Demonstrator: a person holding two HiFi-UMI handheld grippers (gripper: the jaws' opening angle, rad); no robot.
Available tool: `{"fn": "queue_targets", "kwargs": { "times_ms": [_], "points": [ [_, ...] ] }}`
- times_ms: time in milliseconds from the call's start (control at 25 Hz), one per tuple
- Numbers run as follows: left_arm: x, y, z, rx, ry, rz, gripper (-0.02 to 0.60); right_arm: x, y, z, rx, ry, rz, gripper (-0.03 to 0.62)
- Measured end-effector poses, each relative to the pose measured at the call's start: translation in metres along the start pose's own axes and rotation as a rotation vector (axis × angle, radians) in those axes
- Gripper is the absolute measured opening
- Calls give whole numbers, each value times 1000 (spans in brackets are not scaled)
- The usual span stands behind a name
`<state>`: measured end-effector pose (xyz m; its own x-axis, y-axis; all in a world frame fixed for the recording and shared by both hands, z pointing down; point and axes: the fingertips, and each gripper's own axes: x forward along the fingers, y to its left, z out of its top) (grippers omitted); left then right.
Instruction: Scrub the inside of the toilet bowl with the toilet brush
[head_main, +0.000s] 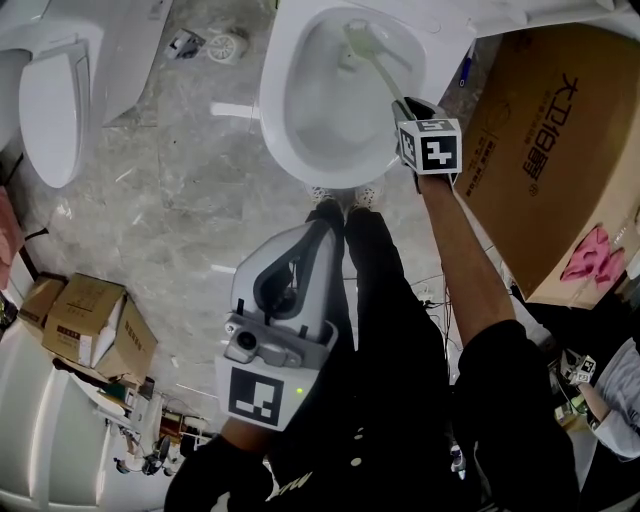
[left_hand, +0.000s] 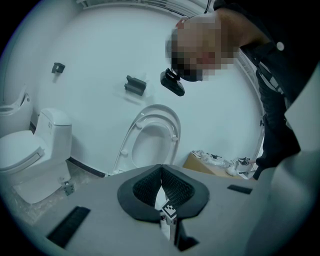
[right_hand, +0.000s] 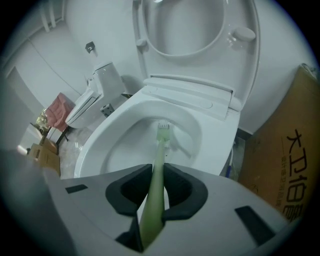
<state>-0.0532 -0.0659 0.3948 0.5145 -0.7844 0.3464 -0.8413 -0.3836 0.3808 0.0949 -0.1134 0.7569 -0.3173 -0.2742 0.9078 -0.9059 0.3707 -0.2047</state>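
Grey marbled floor (head_main: 190, 210). Toilet bowl (head_main: 285, 120) at top centre, a second toilet (head_main: 50, 100) upper left. Cardboard box (head_main: 545, 150) at right bears large black characters, which I cannot read with certainty.

Right gripper (right_hand: 153, 186) pinches the green toilet brush (right_hand: 161, 145), whose head is inside the bowl. Left gripper (left_hand: 161, 186) has its jaws pressed together with nothing between them.

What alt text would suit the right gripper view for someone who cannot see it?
The right tongs are shut on a pale green toilet brush, whose head reaches down inside the white toilet bowl. The seat is raised behind it, a cardboard box stands at the right, and another toilet sits farther left.
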Motion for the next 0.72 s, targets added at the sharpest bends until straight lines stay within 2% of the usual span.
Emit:
{"fn": "queue_targets", "kwargs": {
  "times_ms": [160,400,720],
  "points": [
    [-3,4,0,0,0,8,26,-6,16,-8,-189,79,11,89],
    [-3,6,-2,-8,0,9,26,8,14,-24,-401,222,-51,89],
    [-4,10,-5,-21,0,15,26,24,8,-34,-550,374,-75,89]
  ]
}}
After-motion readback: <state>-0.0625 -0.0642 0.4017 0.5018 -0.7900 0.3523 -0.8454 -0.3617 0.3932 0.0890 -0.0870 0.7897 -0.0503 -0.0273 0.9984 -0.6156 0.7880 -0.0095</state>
